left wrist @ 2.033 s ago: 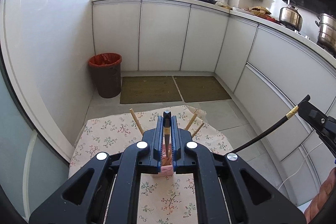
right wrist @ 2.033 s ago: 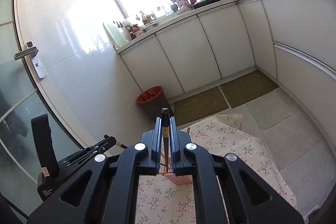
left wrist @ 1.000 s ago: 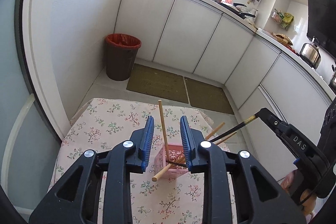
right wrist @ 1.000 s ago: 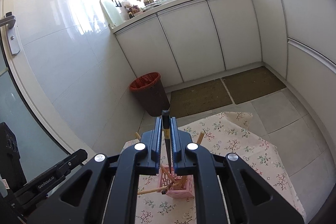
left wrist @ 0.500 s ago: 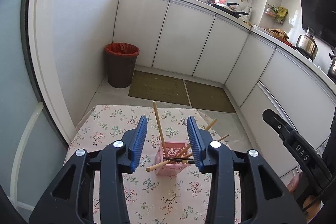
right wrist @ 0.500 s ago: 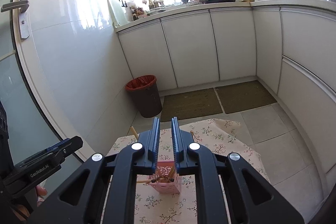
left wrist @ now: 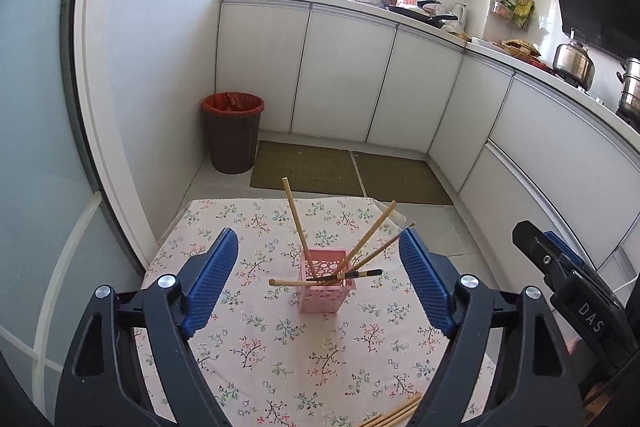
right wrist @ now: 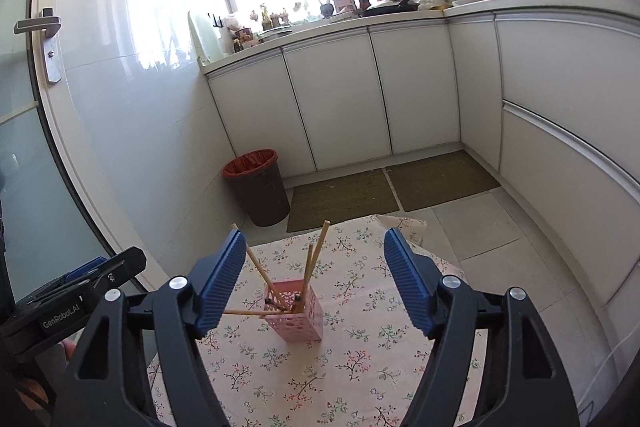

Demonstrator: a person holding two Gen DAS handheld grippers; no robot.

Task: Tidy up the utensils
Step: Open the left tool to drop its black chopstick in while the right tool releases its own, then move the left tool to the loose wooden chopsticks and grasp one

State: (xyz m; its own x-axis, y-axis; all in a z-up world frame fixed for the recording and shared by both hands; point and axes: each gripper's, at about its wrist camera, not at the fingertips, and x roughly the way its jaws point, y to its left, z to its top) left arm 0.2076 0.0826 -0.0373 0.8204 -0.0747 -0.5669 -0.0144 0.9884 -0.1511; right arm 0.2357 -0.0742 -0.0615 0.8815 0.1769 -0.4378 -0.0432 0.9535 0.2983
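A pink perforated holder [left wrist: 325, 281] stands on the floral tablecloth [left wrist: 280, 343] and also shows in the right wrist view [right wrist: 294, 309]. Several wooden chopsticks [left wrist: 295, 223] lean out of it; one [left wrist: 296, 282] lies across its rim, along with a dark chopstick [left wrist: 362, 273]. My left gripper [left wrist: 318, 287] is open and empty, above and behind the holder. My right gripper [right wrist: 314, 283] is open and empty, also behind the holder. More wooden chopsticks [left wrist: 394, 415] lie at the table's near edge.
The right gripper's body [left wrist: 576, 303] is at the right of the left view; the left gripper's body [right wrist: 68, 303] at the left of the right view. A brown bin with a red liner [left wrist: 233, 133] stands on the floor beyond the table, by white cabinets [left wrist: 340, 75].
Both grippers let go of their dark chopsticks into the holder, opened wide and drew back and up from it.
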